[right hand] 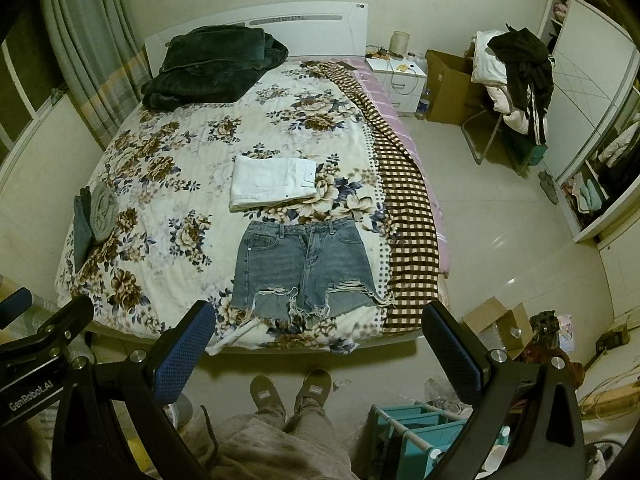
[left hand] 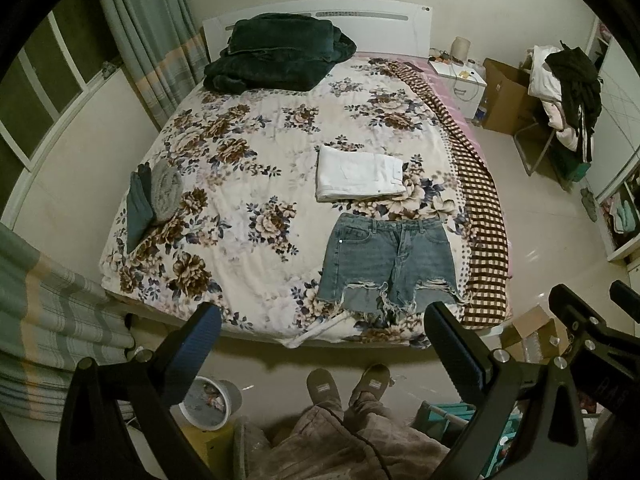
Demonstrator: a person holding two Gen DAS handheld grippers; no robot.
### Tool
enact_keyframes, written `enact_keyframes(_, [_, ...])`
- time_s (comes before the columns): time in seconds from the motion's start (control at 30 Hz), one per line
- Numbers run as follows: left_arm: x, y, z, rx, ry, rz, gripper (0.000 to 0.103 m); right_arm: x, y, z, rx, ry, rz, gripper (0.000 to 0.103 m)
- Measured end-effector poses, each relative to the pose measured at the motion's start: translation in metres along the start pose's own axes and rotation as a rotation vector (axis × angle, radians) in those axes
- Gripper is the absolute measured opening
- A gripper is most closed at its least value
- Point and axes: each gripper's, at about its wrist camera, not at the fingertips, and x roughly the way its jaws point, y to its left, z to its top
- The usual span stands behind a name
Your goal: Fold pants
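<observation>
Left wrist view: denim shorts [left hand: 386, 262] lie flat on the floral bed [left hand: 224, 208], waistband toward the headboard, frayed hems toward the foot edge nearest the person. Spread front-up like this, they look staged for folding; untouched so far. Just beyond the waistband sits a folded white garment [left hand: 358, 178], likely a finished piece set aside. Rolled grey and teal items [left hand: 150, 200] rest at the far left edge. Left tongs [left hand: 324, 336] spread wide, holding nothing, poised off the bed above the floor. Right tongs [right hand: 320, 336] likewise agape and empty, well short of the hems.
</observation>
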Motion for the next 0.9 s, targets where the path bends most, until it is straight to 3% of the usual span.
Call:
enact_keyframes(0.7, [0.006, 0.003, 0.001, 0.007, 0.008, 0.006, 0.103, -0.007, 0.019, -0.004, 0.002, 0.023, 0.014, 0.103])
enact_keyframes(0.9, [0.022, 0.007, 0.01, -0.006, -0.038, 0.061, 0.103, 0.042, -0.009, 0.004, 0.009, 0.045, 0.017, 0.103])
